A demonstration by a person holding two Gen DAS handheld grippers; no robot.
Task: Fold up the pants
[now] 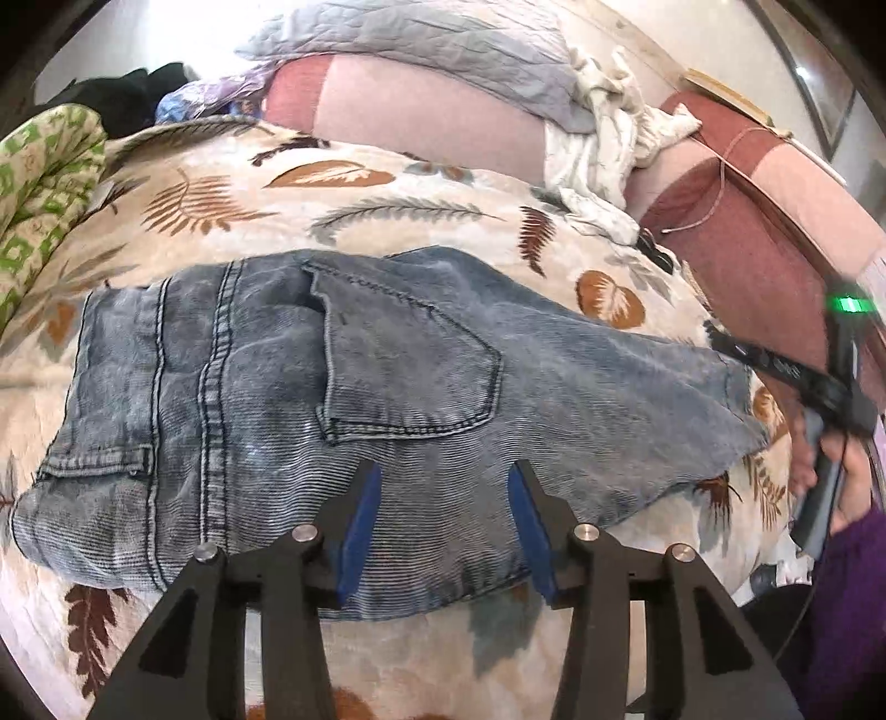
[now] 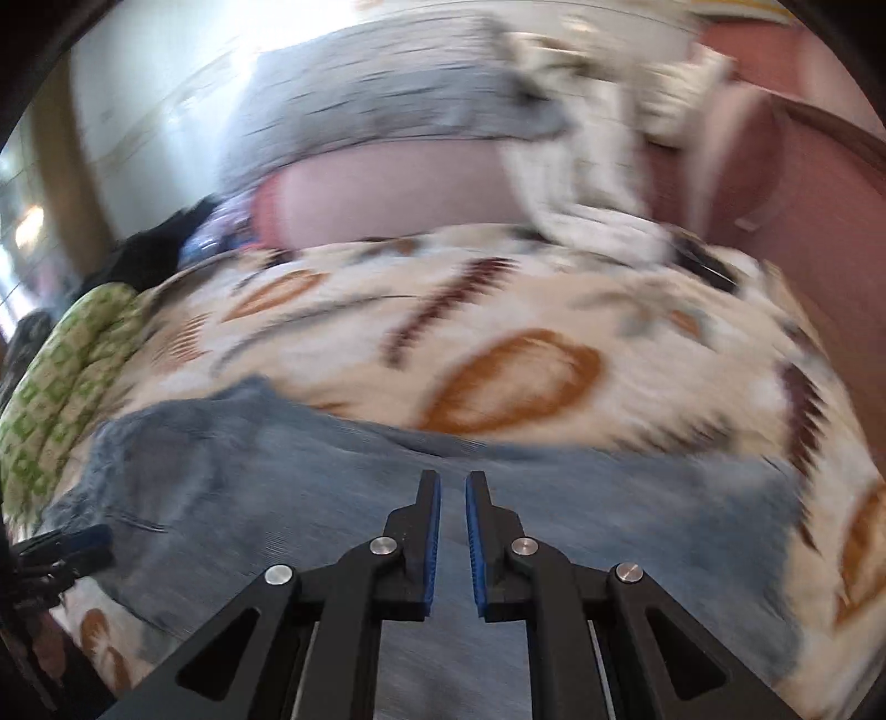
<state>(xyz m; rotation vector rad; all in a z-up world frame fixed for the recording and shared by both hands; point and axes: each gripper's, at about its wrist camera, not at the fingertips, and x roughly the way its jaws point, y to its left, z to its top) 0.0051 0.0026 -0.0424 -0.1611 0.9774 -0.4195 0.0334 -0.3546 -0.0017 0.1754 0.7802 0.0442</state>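
One pair of jeans [image 1: 343, 399] lies under two empty grippers: left gripper [image 1: 444, 482], right gripper [image 2: 453, 487].

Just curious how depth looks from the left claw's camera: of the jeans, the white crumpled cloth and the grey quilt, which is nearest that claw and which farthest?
1. Jeans, right under the left claw.
2. White crumpled cloth, farther back, to the right.
3. Grey quilt, at the very back, on the pink bedding.

A leaf-print blanket [image 1: 387, 221] covers the bed. A green patterned cloth [image 1: 39, 194] lies at its left edge, with dark clothes [image 1: 138, 94] behind. A grey quilt [image 1: 443, 50] rests on pink pillows [image 1: 421, 116], beside a crumpled white cloth [image 1: 609, 144]. The right-wrist view is blurred.
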